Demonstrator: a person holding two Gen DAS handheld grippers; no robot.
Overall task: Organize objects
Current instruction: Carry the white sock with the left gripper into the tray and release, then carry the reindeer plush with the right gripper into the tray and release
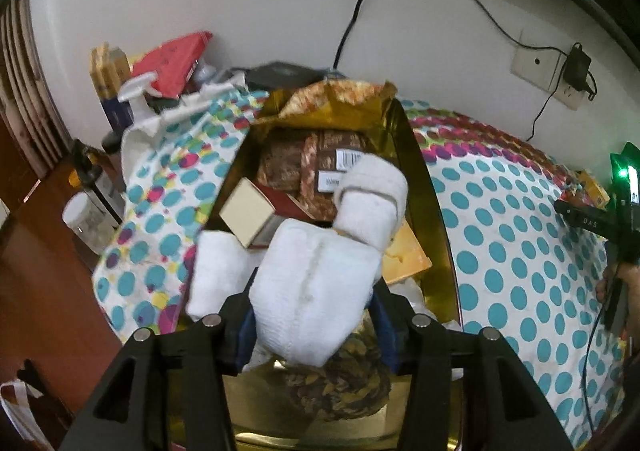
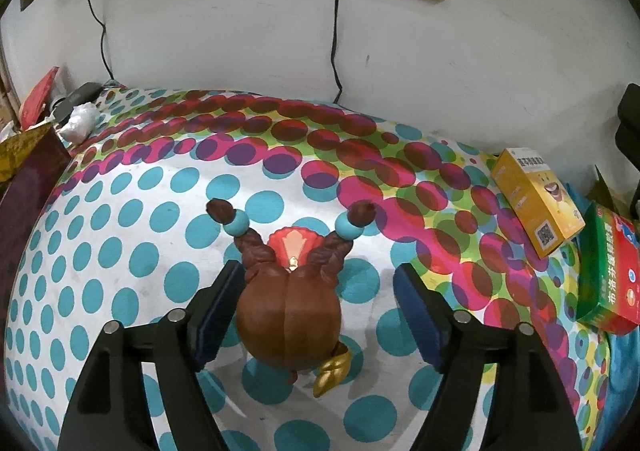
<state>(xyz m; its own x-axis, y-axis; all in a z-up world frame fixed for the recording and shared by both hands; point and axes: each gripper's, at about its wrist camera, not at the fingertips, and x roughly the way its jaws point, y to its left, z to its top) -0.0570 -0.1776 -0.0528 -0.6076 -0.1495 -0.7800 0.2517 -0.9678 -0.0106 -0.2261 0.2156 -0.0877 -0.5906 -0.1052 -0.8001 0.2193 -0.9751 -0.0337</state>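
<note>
A white rolled towel (image 1: pixel 316 291) is seen between the blue pads of the left claw (image 1: pixel 314 325), above the gold box (image 1: pixel 430 211); whether it is pressed cannot be told. The right claw (image 2: pixel 316 305) is spread, released, around a brown figurine (image 2: pixel 289 325) lying on the dotted tabletop (image 2: pixel 120 243), with yellow and green cartons (image 2: pixel 536 203) near its right edge.

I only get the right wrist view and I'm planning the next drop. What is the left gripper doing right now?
Observer: The left gripper has a white plush item between its jaws. I cannot tell whether the pads press on it.
Operator: What is it over?
Observer: An open gold box. The plush item hangs above its contents.
Operator: Is there room inside?
Observer: Little. Brown packets and a small cream box already lie in it.
</note>
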